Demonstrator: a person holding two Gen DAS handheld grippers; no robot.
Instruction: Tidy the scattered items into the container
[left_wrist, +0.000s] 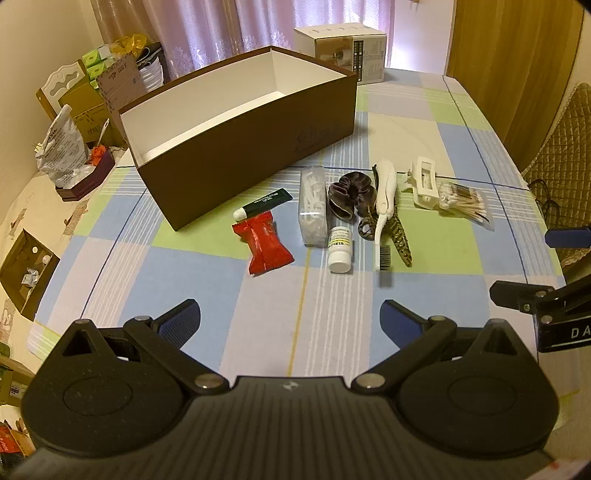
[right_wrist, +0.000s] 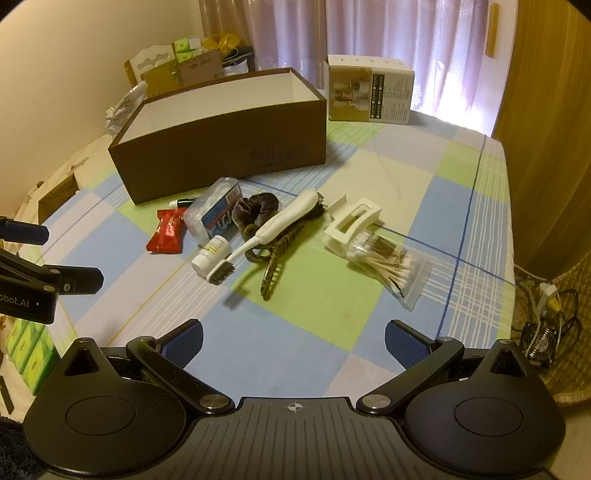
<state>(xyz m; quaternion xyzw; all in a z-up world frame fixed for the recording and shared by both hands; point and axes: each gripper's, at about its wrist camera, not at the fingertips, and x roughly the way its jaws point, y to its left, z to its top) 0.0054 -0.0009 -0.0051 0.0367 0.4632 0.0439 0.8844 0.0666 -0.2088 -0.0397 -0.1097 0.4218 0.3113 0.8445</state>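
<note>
So both grippers are just hanging over the near edge of the checked tablecloth (left_wrist: 207, 273), fingers spread wide with nothing in them: left gripper (left_wrist: 290, 321), right gripper (right_wrist: 293, 341).

Left to right: the brown box (left_wrist: 236, 155) sits at the back left, open on top, white inside, and looks empty from what shows. In front of it there's a small dark tube (left_wrist: 264, 203) with a red packet (left_wrist: 267, 242) touching it. Then a clear plastic case (left_wrist: 313, 206), a little white bottle (left_wrist: 340, 249) lying down beside it, and a dark scrunchie (left_wrist: 349, 197). A white toothbrush (left_wrist: 384, 206) lies across a patterned hair clip (left_wrist: 400, 236). Furthest right, a white claw clip (left_wrist: 424, 182) rests against a bag of cotton swabs (left_wrist: 465, 201).

All of it is still on the cloth, outside the box.
</note>
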